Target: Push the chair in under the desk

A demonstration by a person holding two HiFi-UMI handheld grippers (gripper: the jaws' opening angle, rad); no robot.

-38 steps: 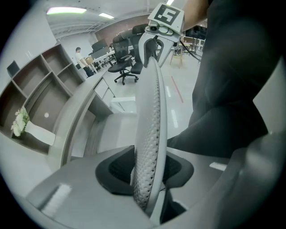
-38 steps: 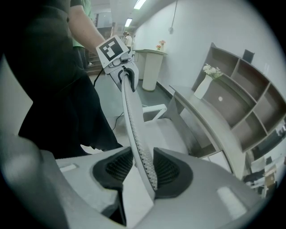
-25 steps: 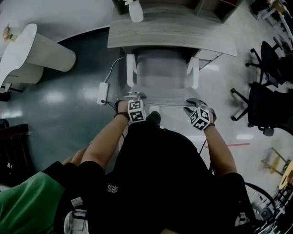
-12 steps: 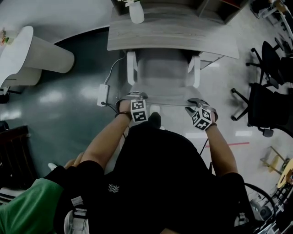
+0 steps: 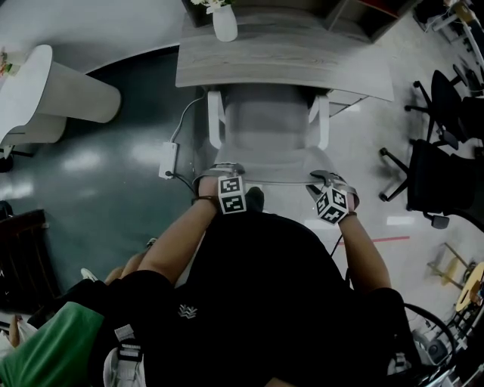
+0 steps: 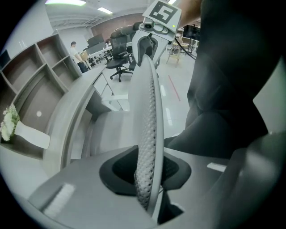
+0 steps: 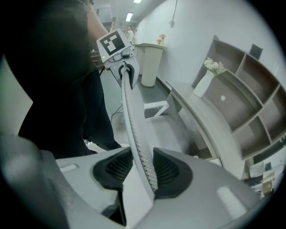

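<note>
The grey chair (image 5: 268, 125) with white armrests stands with its seat partly under the grey wooden desk (image 5: 283, 57). I stand behind it. My left gripper (image 5: 225, 172) is on the left end of the backrest's top edge and my right gripper (image 5: 324, 184) on the right end. In the left gripper view the mesh backrest (image 6: 147, 112) runs between the pads of the left gripper (image 6: 145, 167), whose jaws are closing on it. In the right gripper view the right gripper (image 7: 143, 167) is shut on the backrest (image 7: 132, 120).
A white vase (image 5: 224, 23) with flowers stands on the desk's far left. A power strip (image 5: 168, 157) with a cable lies on the floor left of the chair. A white counter (image 5: 68, 91) stands at left, black office chairs (image 5: 439, 174) at right, a person in green (image 5: 45, 340) at bottom left.
Both grippers have stayed on the backrest's top edge. The chair has kept about the same place at the desk; only the view has shifted slightly.
</note>
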